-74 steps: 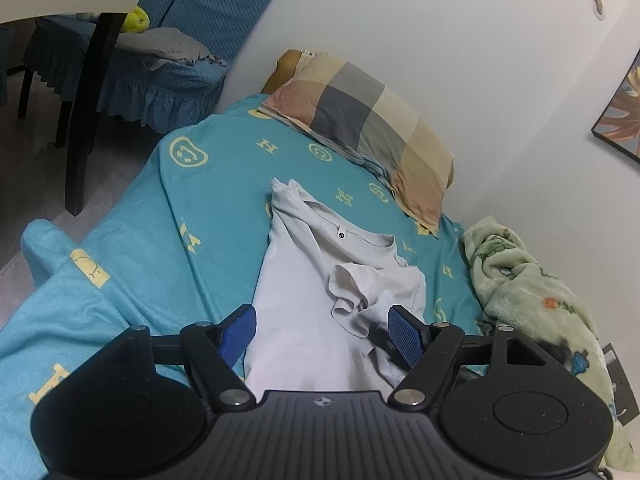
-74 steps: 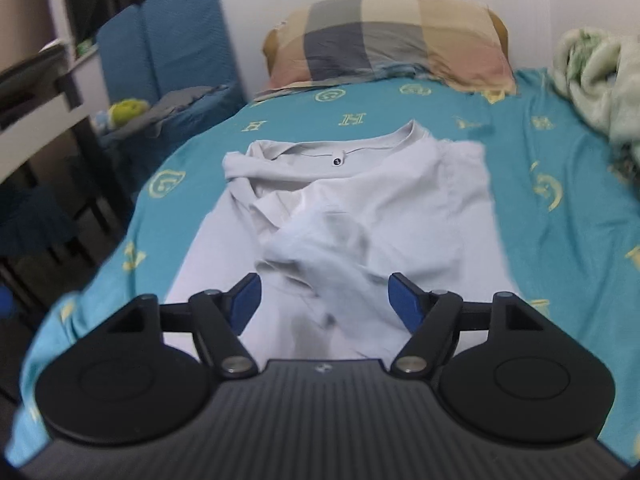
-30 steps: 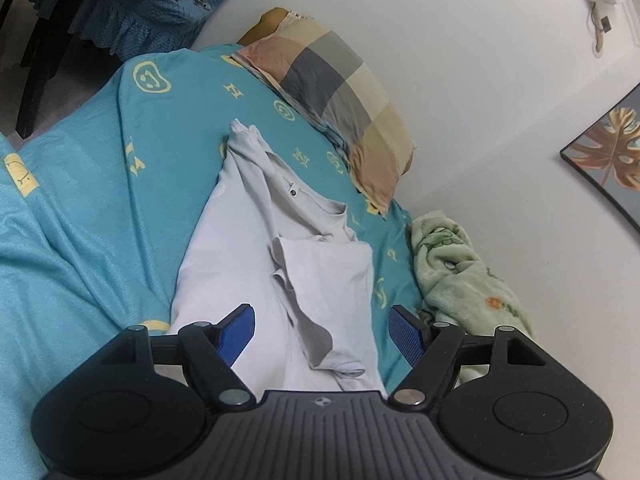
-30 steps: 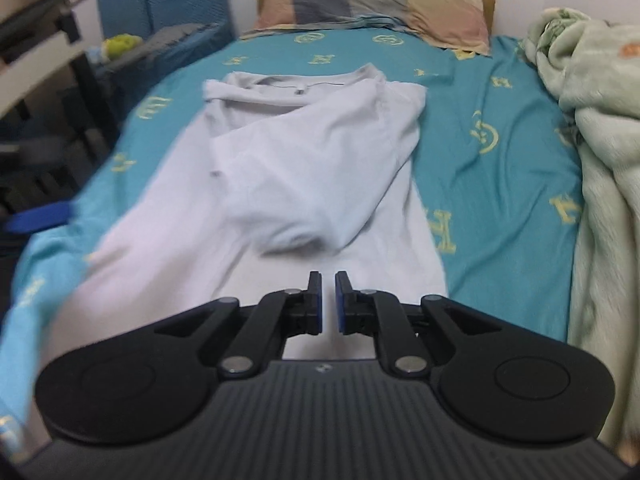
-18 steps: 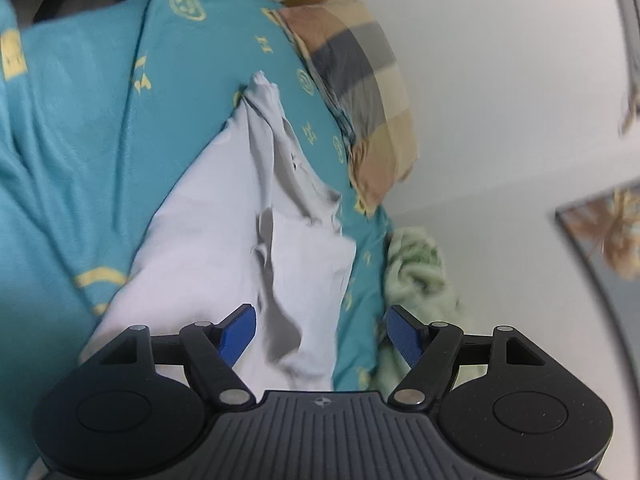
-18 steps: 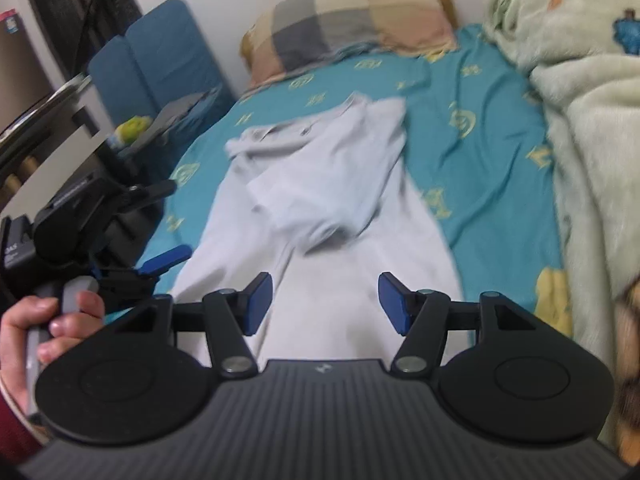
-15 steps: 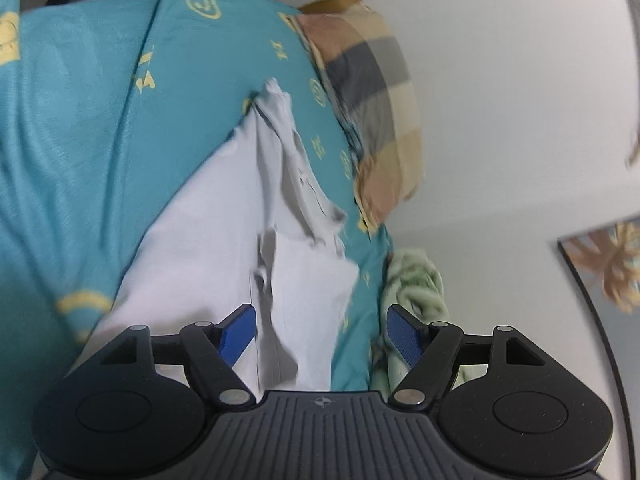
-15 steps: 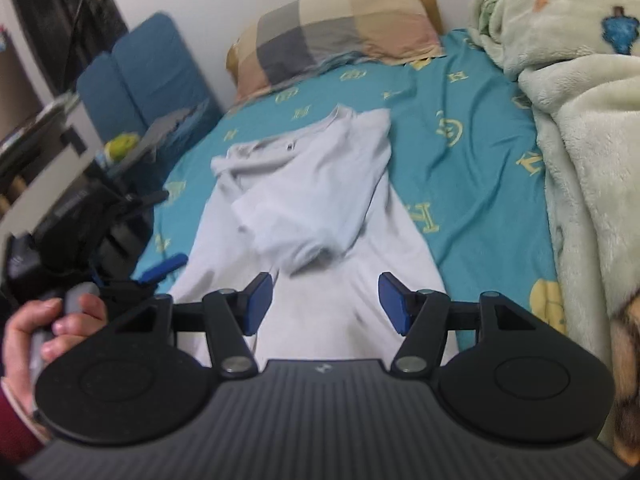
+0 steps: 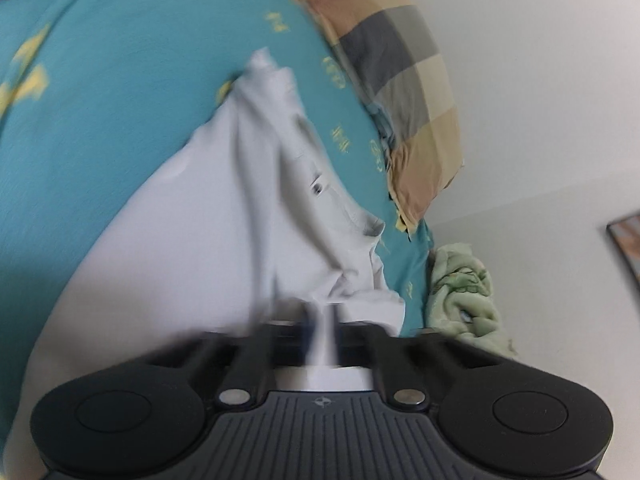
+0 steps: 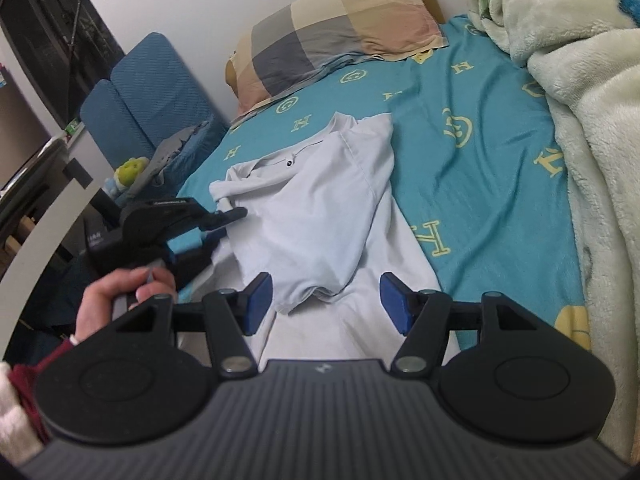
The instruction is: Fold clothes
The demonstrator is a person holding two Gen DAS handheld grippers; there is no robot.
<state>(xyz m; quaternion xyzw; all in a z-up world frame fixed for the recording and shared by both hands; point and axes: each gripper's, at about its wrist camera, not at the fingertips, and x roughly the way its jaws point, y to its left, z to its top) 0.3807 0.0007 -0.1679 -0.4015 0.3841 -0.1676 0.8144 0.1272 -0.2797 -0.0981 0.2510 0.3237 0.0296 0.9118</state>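
A pale grey polo shirt (image 10: 320, 216) lies lengthwise on the teal bedsheet (image 10: 480, 152), its right sleeve folded inward over the chest. It also shows in the left wrist view (image 9: 248, 208), blurred. My left gripper (image 9: 320, 332) is shut on the shirt's left side fabric; it also shows in the right wrist view (image 10: 228, 216) at the shirt's left shoulder, held by a hand. My right gripper (image 10: 326, 304) is open and empty, above the shirt's lower part, near the folded sleeve's cuff.
A checked pillow (image 10: 332, 36) lies at the bed's head. A fluffy pale green blanket (image 10: 592, 120) is piled along the right side by the wall. A blue chair (image 10: 152, 96) with clothes and a desk edge stand left of the bed.
My left gripper has closed on the shirt's left side; it was open half a second ago. My right gripper, shut a second ago, has opened and pulled back from the folded sleeve.
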